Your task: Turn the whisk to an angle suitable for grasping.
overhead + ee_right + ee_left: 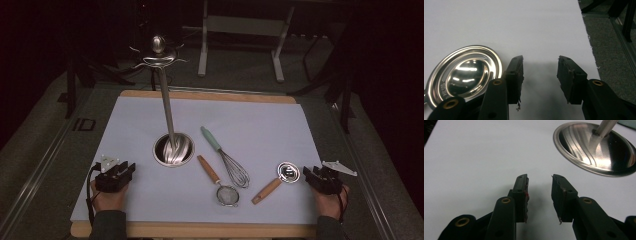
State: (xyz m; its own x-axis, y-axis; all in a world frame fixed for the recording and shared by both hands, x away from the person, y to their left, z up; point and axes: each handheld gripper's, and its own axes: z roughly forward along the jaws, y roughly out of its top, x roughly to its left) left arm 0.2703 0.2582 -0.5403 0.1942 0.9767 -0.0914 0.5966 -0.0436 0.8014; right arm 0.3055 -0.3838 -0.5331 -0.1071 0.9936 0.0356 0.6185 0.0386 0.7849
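White paper covers the wooden table. At its middle stands a steel utensil stand, its pole rising from a round base. Right of it lie a green-handled whisk, a small strainer and a wooden-handled metal egg separator. The left gripper rests near the base, jaws apart and empty; the right gripper sits just beside the egg separator's bowl, jaws spread, grasping nothing.
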